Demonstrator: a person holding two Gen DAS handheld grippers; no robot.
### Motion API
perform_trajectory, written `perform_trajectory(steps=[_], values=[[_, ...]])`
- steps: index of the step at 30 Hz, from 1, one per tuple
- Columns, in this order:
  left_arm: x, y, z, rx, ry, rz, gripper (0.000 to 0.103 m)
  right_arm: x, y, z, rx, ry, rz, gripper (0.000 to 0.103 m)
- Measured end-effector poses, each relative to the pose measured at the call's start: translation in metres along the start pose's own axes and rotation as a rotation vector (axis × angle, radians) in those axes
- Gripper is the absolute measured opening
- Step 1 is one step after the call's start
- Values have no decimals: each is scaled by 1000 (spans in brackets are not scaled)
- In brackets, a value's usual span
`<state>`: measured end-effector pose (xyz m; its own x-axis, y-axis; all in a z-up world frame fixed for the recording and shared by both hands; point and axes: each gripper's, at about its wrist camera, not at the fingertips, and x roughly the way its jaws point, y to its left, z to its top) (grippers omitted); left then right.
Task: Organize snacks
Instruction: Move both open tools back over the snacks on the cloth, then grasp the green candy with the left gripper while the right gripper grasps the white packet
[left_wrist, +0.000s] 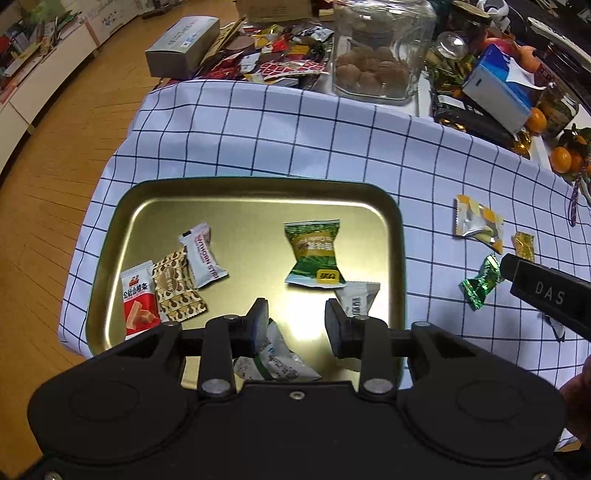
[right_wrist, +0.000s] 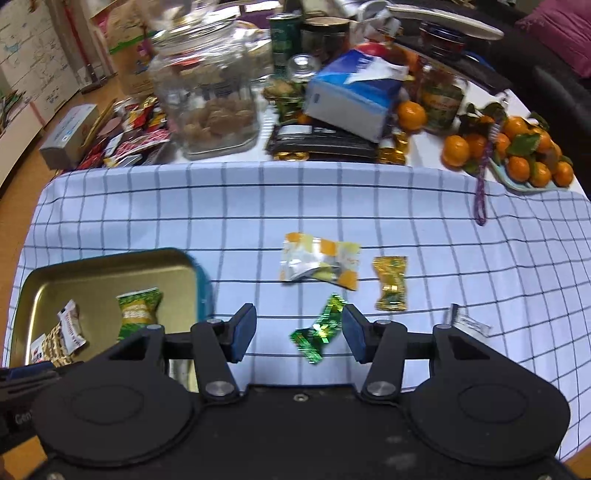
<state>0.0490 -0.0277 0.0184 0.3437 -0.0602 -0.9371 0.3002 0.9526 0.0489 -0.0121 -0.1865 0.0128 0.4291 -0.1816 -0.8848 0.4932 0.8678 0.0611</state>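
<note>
A gold tray (left_wrist: 122, 206) on the checked cloth holds several wrapped snacks, among them a green packet (left_wrist: 313, 254) and a red one (left_wrist: 138, 299). My left gripper (left_wrist: 297, 325) hangs open over the tray's near side. A white-and-green packet (left_wrist: 277, 360) lies under it by the left finger, not pinched. To the right of the tray, my right gripper (right_wrist: 299, 334) is open around a green foil candy (right_wrist: 319, 330), which lies on the cloth close to the right pad. Just beyond it lie a yellow-and-white packet (right_wrist: 319, 260) and a gold candy (right_wrist: 391, 282).
A small white wrapper (right_wrist: 467, 323) lies right of the right gripper. Behind the cloth stand a glass jar (right_wrist: 207, 99), a blue tissue box (right_wrist: 351, 99), tangerines (right_wrist: 517, 155) and a pile of loose snacks (left_wrist: 280, 55). Left of the tray the table drops off to wooden floor (left_wrist: 55, 184).
</note>
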Motion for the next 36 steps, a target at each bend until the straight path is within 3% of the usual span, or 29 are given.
perform_trajectory(steps=[21, 28, 36], values=[[6, -98, 4, 141, 26, -46, 42, 3, -143, -7, 217, 46, -98, 52], [12, -115, 11, 121, 58, -83, 42, 6, -186, -10, 363, 81, -85, 52], [18, -122, 25, 37, 59, -156, 42, 8, -200, -19, 371, 98, -104, 52]])
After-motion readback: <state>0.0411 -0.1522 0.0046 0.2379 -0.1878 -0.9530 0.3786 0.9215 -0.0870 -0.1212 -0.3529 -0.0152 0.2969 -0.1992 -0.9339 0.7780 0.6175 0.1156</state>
